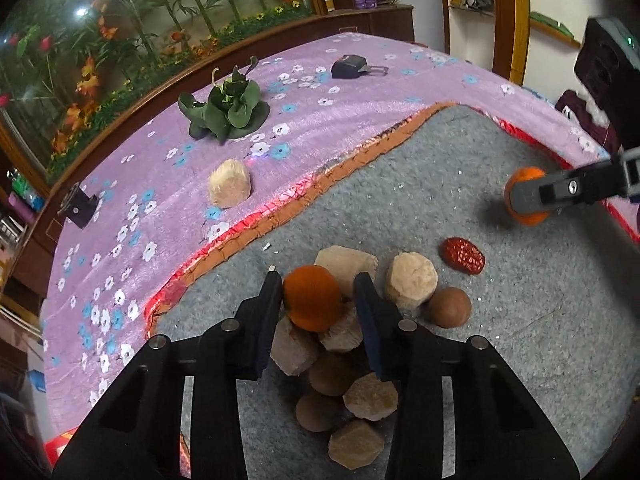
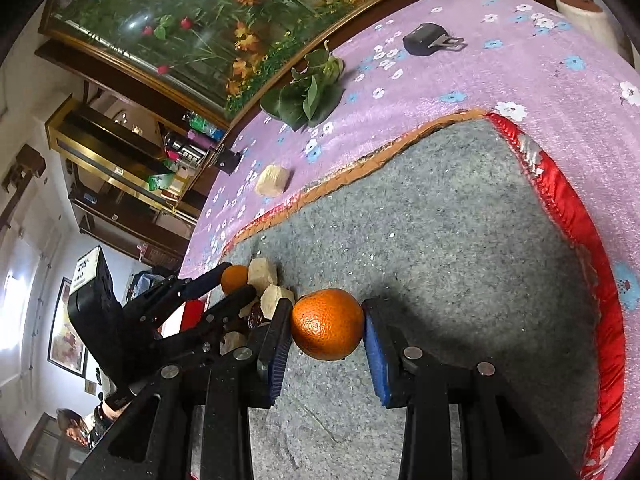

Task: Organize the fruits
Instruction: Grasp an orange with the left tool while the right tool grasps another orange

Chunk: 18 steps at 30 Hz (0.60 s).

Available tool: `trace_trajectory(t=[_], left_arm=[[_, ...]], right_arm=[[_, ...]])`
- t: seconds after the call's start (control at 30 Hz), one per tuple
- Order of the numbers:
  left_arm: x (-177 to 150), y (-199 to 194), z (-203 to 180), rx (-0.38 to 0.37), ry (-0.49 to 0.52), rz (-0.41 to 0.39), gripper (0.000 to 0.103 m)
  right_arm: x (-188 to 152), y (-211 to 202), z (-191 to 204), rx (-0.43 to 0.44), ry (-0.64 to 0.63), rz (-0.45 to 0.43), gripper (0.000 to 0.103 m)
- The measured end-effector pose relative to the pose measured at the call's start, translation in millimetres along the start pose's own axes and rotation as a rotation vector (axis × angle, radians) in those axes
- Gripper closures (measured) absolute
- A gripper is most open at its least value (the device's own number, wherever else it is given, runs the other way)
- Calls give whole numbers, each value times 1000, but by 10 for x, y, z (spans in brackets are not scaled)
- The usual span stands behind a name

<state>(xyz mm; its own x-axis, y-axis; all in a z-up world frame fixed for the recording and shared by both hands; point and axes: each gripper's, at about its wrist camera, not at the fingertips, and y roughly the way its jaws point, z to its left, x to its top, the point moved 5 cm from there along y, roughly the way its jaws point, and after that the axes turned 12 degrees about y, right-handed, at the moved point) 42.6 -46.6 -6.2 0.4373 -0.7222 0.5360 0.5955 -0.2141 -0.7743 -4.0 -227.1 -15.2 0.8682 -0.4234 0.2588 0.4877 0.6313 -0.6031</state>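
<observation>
Left gripper (image 1: 316,300) seemingly clasping small orange (image 1: 314,298); right gripper (image 2: 326,326) clenching orange (image 2: 327,324), open mat (image 2: 460,220) beyond.

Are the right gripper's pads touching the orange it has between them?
Touching. The right wrist view shows both pads of the right gripper pressed against the sides of the orange, with no gap on either side.

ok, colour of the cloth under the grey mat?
Lilac cloth with small white and blue flowers; clearest in the left wrist view, beyond the grey mat.
</observation>
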Motion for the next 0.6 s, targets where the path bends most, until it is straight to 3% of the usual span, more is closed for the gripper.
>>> trace_trajectory(t=[0.3, 0.43, 0.6], left_arm=[[-57, -100, -22, -9, -10, -25, 73], [-21, -63, -37, 14, 15, 5, 73], [9, 17, -17, -11, 29, 45, 71]], right_arm=[[-5, 28, 14, 34, 8, 19, 69], [0, 39, 17, 21, 6, 9, 69], [19, 39, 11, 18, 11, 4, 69]])
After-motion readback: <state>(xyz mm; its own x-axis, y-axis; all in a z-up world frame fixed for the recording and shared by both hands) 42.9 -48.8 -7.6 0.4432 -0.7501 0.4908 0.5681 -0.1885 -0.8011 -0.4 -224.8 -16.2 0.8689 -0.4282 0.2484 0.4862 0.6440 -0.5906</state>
